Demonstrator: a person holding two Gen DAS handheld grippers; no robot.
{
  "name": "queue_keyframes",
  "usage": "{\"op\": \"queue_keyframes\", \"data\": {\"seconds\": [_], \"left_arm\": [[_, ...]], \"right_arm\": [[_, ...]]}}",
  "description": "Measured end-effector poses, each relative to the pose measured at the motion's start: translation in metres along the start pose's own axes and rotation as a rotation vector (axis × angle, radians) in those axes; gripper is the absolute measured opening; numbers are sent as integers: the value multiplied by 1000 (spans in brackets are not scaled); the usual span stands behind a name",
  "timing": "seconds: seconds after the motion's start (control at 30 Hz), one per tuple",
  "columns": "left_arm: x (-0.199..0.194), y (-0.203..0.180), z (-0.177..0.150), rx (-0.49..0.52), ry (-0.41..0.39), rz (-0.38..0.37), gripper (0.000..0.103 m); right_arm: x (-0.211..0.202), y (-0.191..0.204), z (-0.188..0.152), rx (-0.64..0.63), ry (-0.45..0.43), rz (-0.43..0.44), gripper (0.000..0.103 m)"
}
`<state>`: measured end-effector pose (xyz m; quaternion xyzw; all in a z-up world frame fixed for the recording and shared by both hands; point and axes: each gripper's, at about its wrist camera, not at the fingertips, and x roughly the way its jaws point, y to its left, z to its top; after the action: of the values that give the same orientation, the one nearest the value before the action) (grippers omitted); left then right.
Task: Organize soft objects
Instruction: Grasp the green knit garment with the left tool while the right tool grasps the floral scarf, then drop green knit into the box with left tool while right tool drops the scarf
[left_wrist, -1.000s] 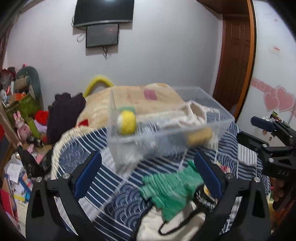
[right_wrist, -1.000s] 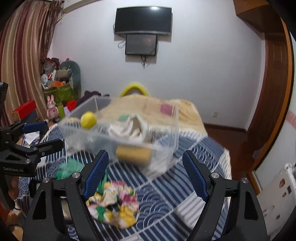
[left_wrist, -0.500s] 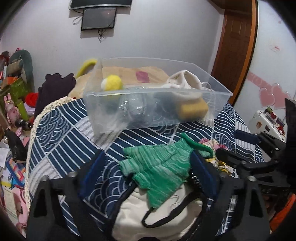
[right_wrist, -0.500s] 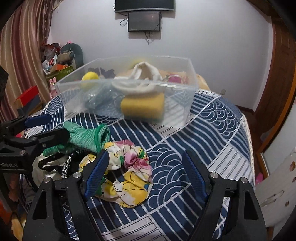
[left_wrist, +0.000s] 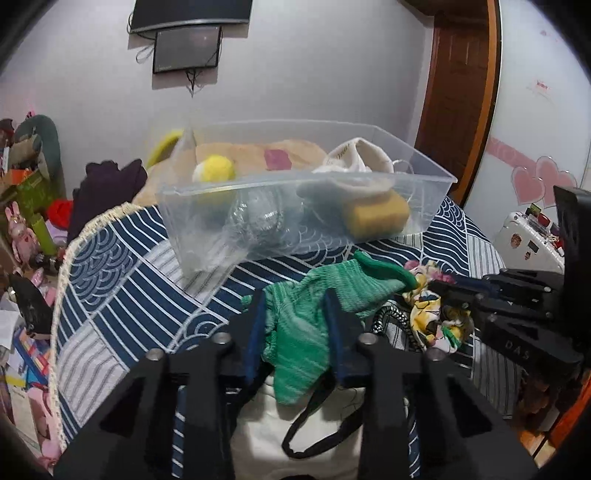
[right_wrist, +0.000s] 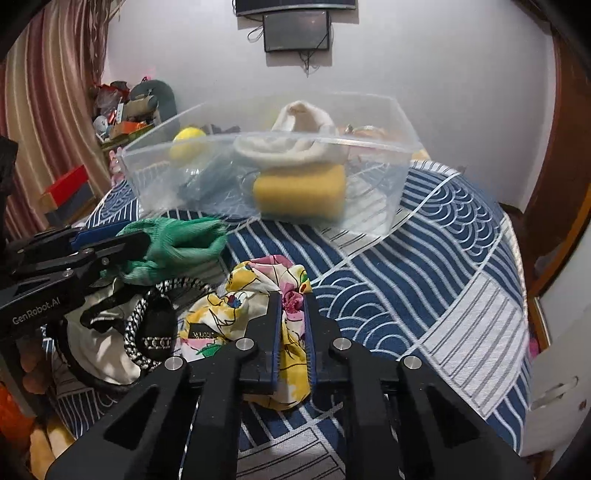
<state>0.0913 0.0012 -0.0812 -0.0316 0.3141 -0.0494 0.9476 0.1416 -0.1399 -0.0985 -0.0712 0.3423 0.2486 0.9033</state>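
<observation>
Left claw (left_wrist: 295, 317) pinching green glove (left_wrist: 317, 314), right claw (right_wrist: 291, 325) seemingly gripping floral cloth (right_wrist: 258, 310), clear bin (right_wrist: 266, 184) behind

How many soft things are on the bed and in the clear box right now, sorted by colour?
Green: 1, the green knit cloth in the left gripper.
Floral yellow and pink: 1, the floral cloth in the right gripper.
Yellow: 2, the ball and sponge in the clear box.
Cream: 2, the bag on the bed, the cloth in the box.
Total: 6.
</observation>
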Motion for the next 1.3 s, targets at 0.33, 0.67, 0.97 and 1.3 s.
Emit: {"op": "queue_keyframes", "data": {"seconds": [0.33,0.67,0.97,1.3], "left_arm": [[-26,12,14,-25,-74,10,3],[-38,19,27,-12,-57,-6,46],[4,22,-9,-45,111,-36,70],[-5,20,-13,3,65,-27,5]], "right_arm": [[-35,-13,17,38,-129,-38,9],[-41,-11,34,38,-180,-42,10],[-39,-13,31,50,-157,-32,10],[-36,-12,32,54,-151,-39,10]]}}
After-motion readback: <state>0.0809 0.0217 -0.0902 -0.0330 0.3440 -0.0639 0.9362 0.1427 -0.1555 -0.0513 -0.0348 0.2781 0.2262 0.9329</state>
